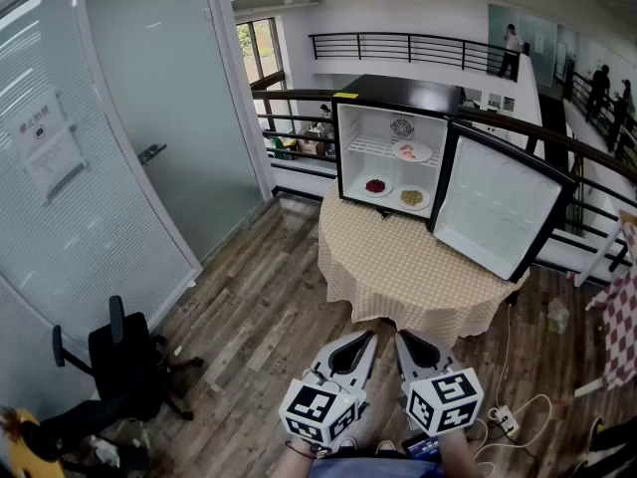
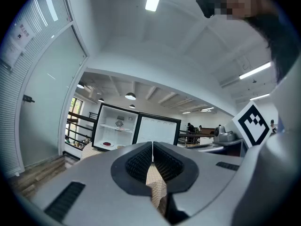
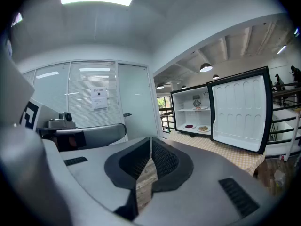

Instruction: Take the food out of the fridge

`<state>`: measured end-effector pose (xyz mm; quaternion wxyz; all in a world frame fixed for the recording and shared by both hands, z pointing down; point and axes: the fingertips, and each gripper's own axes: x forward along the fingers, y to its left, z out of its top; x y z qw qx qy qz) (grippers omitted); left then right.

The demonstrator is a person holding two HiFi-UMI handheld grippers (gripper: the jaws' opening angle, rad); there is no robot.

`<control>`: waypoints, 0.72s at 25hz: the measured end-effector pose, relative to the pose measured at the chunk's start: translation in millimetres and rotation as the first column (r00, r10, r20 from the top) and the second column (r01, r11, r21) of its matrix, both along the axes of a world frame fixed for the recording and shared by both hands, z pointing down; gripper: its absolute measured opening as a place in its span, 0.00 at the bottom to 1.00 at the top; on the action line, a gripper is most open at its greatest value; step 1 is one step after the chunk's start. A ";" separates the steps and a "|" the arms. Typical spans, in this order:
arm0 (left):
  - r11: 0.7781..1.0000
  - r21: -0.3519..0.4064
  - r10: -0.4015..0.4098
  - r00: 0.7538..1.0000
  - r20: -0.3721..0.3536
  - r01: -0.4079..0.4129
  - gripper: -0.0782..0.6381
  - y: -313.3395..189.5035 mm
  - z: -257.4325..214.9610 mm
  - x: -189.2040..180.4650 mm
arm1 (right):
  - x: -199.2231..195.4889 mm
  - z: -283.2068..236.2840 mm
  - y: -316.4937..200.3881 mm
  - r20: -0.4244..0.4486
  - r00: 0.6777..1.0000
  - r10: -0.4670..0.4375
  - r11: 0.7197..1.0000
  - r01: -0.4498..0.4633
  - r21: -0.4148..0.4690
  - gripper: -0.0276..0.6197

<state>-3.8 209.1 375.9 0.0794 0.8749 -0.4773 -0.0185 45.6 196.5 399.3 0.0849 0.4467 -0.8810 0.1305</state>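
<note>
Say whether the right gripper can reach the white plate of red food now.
Probably not yet: the right gripper is shut, well short of the checked round table. The black fridge's open door leaves the plate unblocked.

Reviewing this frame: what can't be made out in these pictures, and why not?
- Food on the plates in the fridge: too small in every view to name.
- Print on the paper notice on the glass wall: too small in the head and right gripper views.
- Yellow object in the head view's bottom left corner: cut off by the edge.
- Legs under the checked tablecloth: hidden by it in the head view.
</note>
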 end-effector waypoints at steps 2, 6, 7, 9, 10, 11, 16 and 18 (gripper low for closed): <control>1.000 -0.009 0.004 1.000 0.003 -0.004 0.13 0.6 1.2 -4.9 | -4.3 0.6 0.3 0.000 1.000 0.004 1.000 -0.004 -0.005 0.08; 1.000 -0.025 0.014 1.000 0.005 -0.013 0.13 6.5 4.3 -9.2 | -7.3 5.1 6.3 0.018 1.000 0.022 1.000 -0.021 -0.023 0.08; 0.999 -0.027 0.017 1.000 0.001 -0.017 0.13 8.2 4.9 -9.6 | -7.6 7.0 8.5 0.023 0.999 0.026 0.999 -0.025 -0.029 0.08; 0.999 -0.029 0.024 1.000 -0.002 -0.024 0.13 9.7 6.3 -11.0 | -9.1 9.9 11.6 0.032 0.999 0.032 0.999 -0.031 -0.039 0.08; 0.999 -0.030 0.028 1.000 -0.001 -0.028 0.13 9.6 7.0 -12.0 | -10.2 10.4 12.4 0.035 0.999 0.035 0.999 -0.033 -0.041 0.08; 0.999 -0.033 0.032 0.999 0.002 -0.032 0.13 9.5 7.9 -13.2 | -11.3 10.4 12.8 0.037 0.999 0.038 0.999 -0.036 -0.041 0.08; 0.997 -0.035 0.067 0.998 0.002 -0.067 0.13 15.2 8.1 -16.8 | -17.0 16.0 13.9 0.055 0.997 0.056 0.997 -0.053 -0.054 0.08; 0.997 -0.029 0.077 0.997 0.005 -0.077 0.13 20.1 8.0 -19.6 | -22.0 19.9 16.7 0.060 0.997 0.058 0.997 -0.055 -0.058 0.08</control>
